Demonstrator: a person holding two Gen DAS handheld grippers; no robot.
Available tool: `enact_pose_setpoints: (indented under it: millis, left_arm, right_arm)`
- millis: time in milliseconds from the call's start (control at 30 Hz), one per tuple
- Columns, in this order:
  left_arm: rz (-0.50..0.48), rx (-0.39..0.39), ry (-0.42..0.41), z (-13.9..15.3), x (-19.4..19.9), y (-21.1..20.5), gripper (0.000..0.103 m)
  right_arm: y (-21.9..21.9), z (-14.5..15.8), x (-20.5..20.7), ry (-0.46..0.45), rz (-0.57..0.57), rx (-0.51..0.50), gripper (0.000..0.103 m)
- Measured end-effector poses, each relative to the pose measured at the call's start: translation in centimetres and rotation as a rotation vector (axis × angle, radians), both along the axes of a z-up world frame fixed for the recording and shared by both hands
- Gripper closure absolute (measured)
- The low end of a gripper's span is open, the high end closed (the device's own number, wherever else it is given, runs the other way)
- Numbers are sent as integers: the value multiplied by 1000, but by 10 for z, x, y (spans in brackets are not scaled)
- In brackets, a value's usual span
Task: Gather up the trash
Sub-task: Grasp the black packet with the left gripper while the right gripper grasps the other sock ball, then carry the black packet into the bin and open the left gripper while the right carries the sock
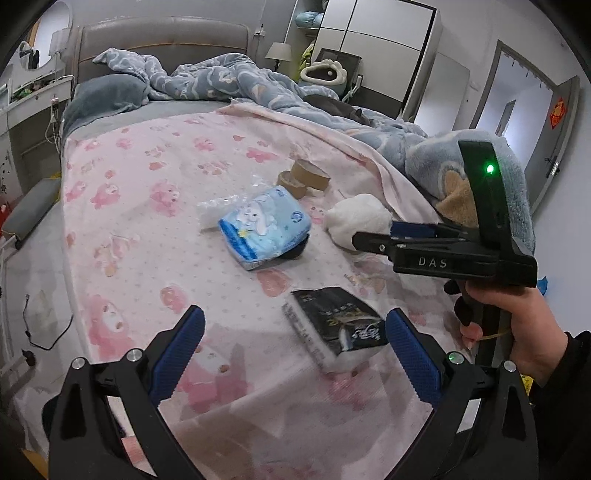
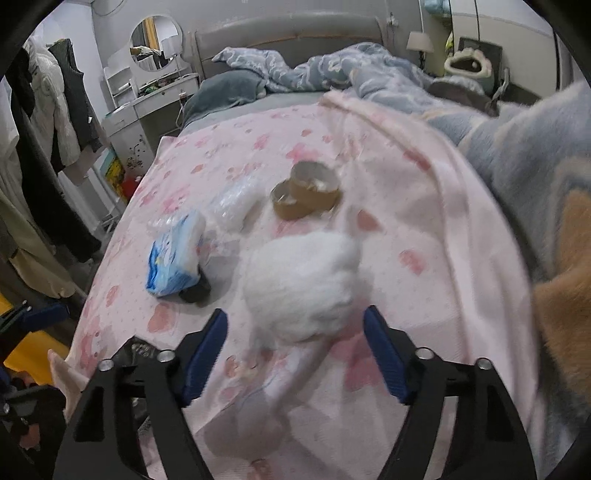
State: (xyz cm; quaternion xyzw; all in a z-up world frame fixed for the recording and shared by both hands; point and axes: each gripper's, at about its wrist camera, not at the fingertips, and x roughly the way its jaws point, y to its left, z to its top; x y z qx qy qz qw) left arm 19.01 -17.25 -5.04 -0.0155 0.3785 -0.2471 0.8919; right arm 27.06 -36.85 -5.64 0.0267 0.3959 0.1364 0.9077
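My left gripper [image 1: 295,339] fingers apart, black packet [image 1: 332,325] between them on bed [image 1: 147,177] | my right gripper [image 2: 295,343] fingers apart, white wad [image 2: 303,284] mid-frame, untouched

Left wrist view: camera rides on the left gripper [image 1: 295,347], looking forward along its two blue-padded fingers and down at a slant across the pink bedspread [image 1: 155,192] toward the headboard [image 1: 162,40]. Near the foot of the bed; close to the black packet [image 1: 336,325]. The right gripper [image 1: 373,242] shows side-on at the right edge.

Right wrist view: camera rides on the right gripper [image 2: 295,354], same slant, same heading, set further right and close above the white wad [image 2: 303,284].

Shared ground: bedspread, white wad [image 1: 358,218], blue tissue pack [image 1: 264,227] [image 2: 173,258], two cardboard tape cores [image 1: 304,177] [image 2: 306,192], headboard [image 2: 288,33], crumpled blue quilt [image 1: 236,77] [image 2: 332,62].
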Motion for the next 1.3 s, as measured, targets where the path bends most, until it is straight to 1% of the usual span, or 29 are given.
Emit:
enact_pose_setpoints:
  millis: [67,233,400,500,567,633,700,767,833,900,1000,1133,1167,1200,1267,1300]
  left_arm:
    - [-9,18,-1,-5,1,-9,3]
    - [-33,54,14,-18,2,-28,3]
    - [-28,111,-18,-25,1,-42,4]
    - [-16,106,-24,-28,3,-46,5]
    - [-13,117,-36,-29,4,-49,6]
    - [-2,120,-48,-28,4,-49,13]
    - [8,111,-51,-26,5,-47,15]
    - [7,110,-51,-26,6,-47,19]
    - [-3,108,-44,-26,6,-48,30]
    - [-17,96,-34,-27,5,-47,37]
    - [-24,96,-46,-25,2,-46,40]
    - [-12,89,-59,-20,0,-38,40]
    - [-6,86,-61,-18,0,-36,40]
    - [-1,84,-62,-18,0,-33,40]
    - [8,78,-63,-15,1,-27,40]
    - [12,77,-64,-14,1,-24,40]
  right_arm:
    - [-3,0,1,-5,-5,10,17]
    - [-11,-2,4,-18,-11,22,14]
    - [-10,-1,10,-35,-12,8,12]
    - [-7,0,14,-29,-20,1,12]
    - [-2,-1,18,-14,-20,-9,12]
    - [6,-3,19,-7,-7,-39,12]
    - [12,-3,19,-10,4,-69,12]
    - [15,-3,20,-10,3,-84,12]
    - [15,-3,20,-7,-1,-86,12]
    - [17,-4,21,-2,-1,-89,12]
    - [21,-8,21,7,-4,-121,12]
    - [24,-9,25,18,-24,-143,12]
    - [25,-9,26,23,-27,-147,16]
    - [25,-10,28,29,-28,-153,26]
    - [28,-12,30,44,-29,-169,33]
    - [29,-13,31,47,-25,-169,40]
